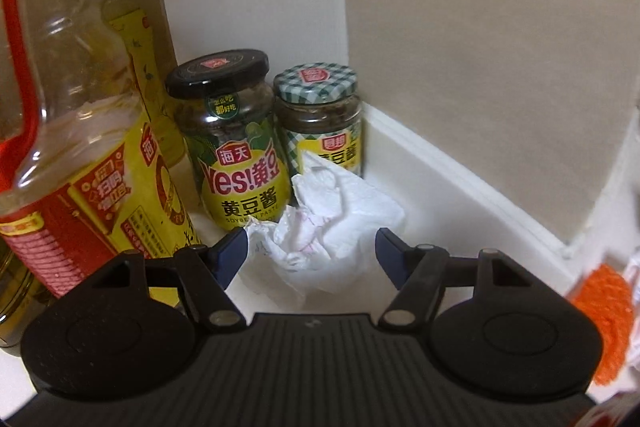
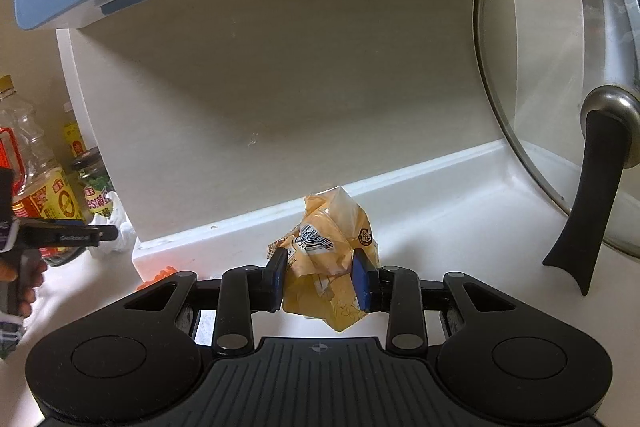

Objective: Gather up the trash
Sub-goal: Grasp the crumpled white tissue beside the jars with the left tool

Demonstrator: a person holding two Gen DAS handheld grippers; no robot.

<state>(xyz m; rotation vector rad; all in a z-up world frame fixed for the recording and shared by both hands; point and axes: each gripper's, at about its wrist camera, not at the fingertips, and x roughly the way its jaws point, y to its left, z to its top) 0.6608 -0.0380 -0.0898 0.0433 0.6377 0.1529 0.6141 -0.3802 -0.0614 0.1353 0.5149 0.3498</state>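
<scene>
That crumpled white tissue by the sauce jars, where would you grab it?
Pinch the crumpled tissue across its bunched middle, coming from the front over the open counter. The two jars stand right behind it, so only the front is free; the open left gripper already straddles it.

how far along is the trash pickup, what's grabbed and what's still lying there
Done: nothing visibly binned; no bin shows. In hand: the right gripper is shut on a crumpled yellow wrapper. Left: the crumpled white tissue lies on the counter by the soybean paste jars, between the left gripper's open jaws, not yet pinched.
</scene>
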